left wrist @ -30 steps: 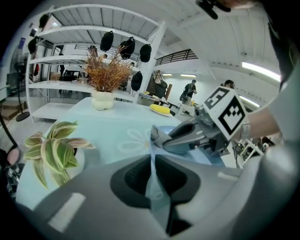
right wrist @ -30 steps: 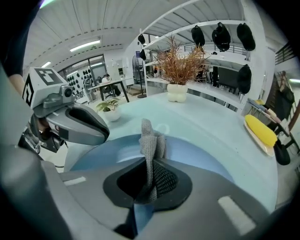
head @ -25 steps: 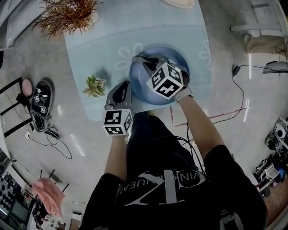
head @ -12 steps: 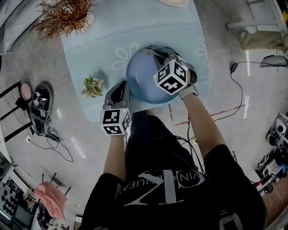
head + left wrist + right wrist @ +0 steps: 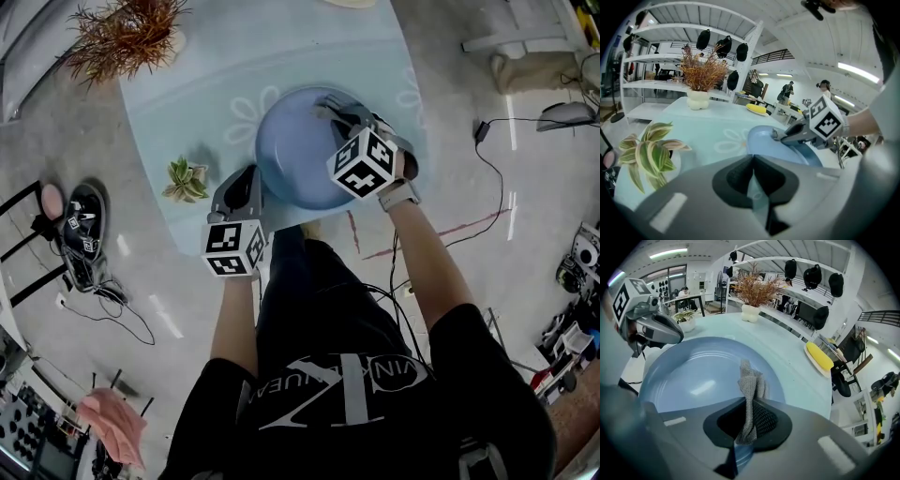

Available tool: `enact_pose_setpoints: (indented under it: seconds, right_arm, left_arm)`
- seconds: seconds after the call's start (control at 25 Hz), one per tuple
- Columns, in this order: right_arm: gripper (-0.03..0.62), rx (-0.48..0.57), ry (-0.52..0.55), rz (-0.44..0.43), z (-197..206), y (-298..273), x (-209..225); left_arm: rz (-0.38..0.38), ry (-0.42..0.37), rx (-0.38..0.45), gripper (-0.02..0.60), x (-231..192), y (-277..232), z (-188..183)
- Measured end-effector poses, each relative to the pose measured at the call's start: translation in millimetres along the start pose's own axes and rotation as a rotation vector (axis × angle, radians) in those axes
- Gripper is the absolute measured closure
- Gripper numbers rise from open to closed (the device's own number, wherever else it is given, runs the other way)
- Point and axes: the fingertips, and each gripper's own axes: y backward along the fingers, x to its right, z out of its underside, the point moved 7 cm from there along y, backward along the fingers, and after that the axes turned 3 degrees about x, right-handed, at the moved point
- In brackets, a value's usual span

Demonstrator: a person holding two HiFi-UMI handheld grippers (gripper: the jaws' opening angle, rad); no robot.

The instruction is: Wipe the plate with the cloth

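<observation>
A blue plate is held tilted over the near edge of the table. My left gripper is shut on its left rim; in the left gripper view a thin blue edge runs between the closed jaws of the left gripper. My right gripper reaches over the plate's far right part, shut on a grey mesh cloth. The cloth hangs from the jaws of the right gripper against the plate's face. In the head view the cloth is mostly hidden by the gripper.
The table has a pale blue cover with flower prints. A small potted plant stands left of the plate, and a dried bush in a white vase at the far left. A yellow thing on a dish lies at the back.
My right gripper has carried the cloth from the plate's upper left towards its right side. The left gripper keeps its hold on the rim.
</observation>
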Motion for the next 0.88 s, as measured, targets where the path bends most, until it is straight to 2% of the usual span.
enact_pose_setpoints:
  seconds: [0.52, 0.88]
  right_arm:
    - [0.566, -0.084, -0.070, -0.119, 41.5, 35.7, -40.8]
    - [0.566, -0.115, -0.060, -0.288, 36.1, 46.5, -87.7]
  left_arm:
    - [0.012, -0.001, 0.002, 0.581, -0.4, 1.6, 0.8]
    - [0.012, 0.017, 0.009, 0.581, 1.8, 2.9, 2.8]
